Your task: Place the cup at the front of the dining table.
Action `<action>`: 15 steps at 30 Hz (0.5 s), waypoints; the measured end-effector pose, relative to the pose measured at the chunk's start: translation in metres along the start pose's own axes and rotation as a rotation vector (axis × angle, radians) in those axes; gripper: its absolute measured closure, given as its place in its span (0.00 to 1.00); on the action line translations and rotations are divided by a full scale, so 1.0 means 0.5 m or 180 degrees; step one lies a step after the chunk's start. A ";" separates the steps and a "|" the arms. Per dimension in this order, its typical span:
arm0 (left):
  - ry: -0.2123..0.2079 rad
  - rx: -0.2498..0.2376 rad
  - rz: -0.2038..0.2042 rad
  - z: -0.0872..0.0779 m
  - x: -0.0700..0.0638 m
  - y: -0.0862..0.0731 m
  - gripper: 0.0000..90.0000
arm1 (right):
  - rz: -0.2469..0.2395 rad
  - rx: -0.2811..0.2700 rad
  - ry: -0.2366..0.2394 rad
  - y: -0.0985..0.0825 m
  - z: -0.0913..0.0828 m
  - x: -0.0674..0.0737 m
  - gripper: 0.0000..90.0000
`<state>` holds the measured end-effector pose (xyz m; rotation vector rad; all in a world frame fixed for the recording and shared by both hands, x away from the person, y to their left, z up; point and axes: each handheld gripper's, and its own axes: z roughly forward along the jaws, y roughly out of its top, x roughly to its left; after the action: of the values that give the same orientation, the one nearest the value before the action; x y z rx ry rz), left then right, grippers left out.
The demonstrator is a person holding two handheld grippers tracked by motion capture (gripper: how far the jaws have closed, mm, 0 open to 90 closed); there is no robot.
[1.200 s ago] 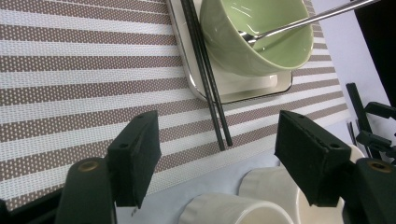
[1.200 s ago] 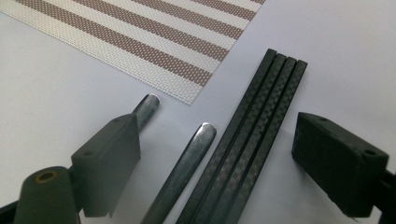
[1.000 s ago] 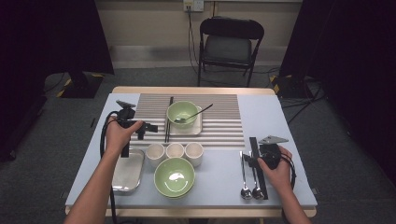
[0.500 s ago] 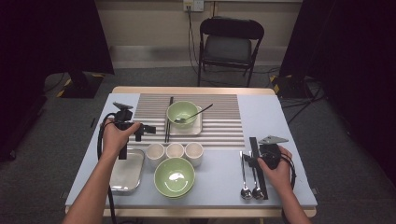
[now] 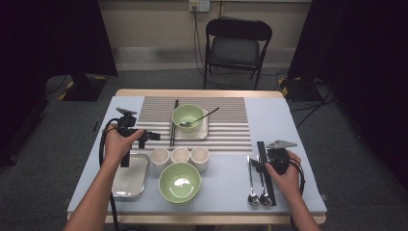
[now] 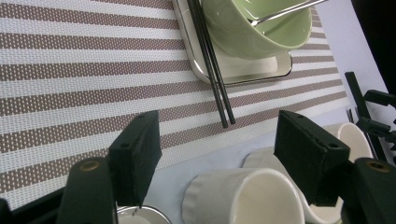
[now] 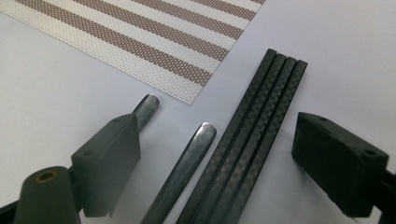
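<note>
My left gripper (image 5: 155, 136) (image 6: 218, 126) hovers open over the left part of the striped mat (image 5: 226, 130), its jaws pointing right. The nearest of three white cups (image 6: 238, 196) (image 5: 160, 156) sits just below the jaws, untouched. Beyond it, black chopsticks (image 6: 210, 65) (image 5: 173, 122) lie on a small tray (image 5: 204, 130) beside a green bowl (image 6: 252, 28) (image 5: 187, 115) with a spoon (image 5: 202, 117) in it. My right gripper (image 5: 257, 162) (image 7: 217, 126) stands open at the table's right, low over a spoon handle (image 7: 187, 163) and a bundle of black chopsticks (image 7: 252, 135) (image 5: 266, 173).
A second green bowl (image 5: 180, 182) sits near the front edge, with a metal tray (image 5: 130, 175) to its left. Two spoons (image 5: 251, 183) lie beside the chopstick bundle. A folding chair (image 5: 238, 45) stands beyond the table.
My left gripper has drifted very slightly to the left. The right gripper has kept still, and both stay open.
</note>
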<state>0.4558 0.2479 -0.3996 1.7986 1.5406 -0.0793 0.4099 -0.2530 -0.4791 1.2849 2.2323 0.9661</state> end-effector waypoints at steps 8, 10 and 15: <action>-0.0010 0.0043 0.0038 -0.002 0.001 -0.008 0.35 | -0.0002 0.0000 0.0000 0.000 0.000 0.000 0.16; -0.0011 0.0041 0.0049 -0.003 0.000 -0.010 0.34 | -0.0002 0.0000 0.0000 0.000 0.000 0.000 0.16; -0.0012 0.0038 0.0033 -0.003 0.001 -0.014 0.34 | -0.0001 0.0000 0.0001 0.000 0.000 0.000 0.16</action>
<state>0.4492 0.2492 -0.4025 1.8148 1.5310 -0.0871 0.4100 -0.2530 -0.4791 1.2846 2.2326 0.9660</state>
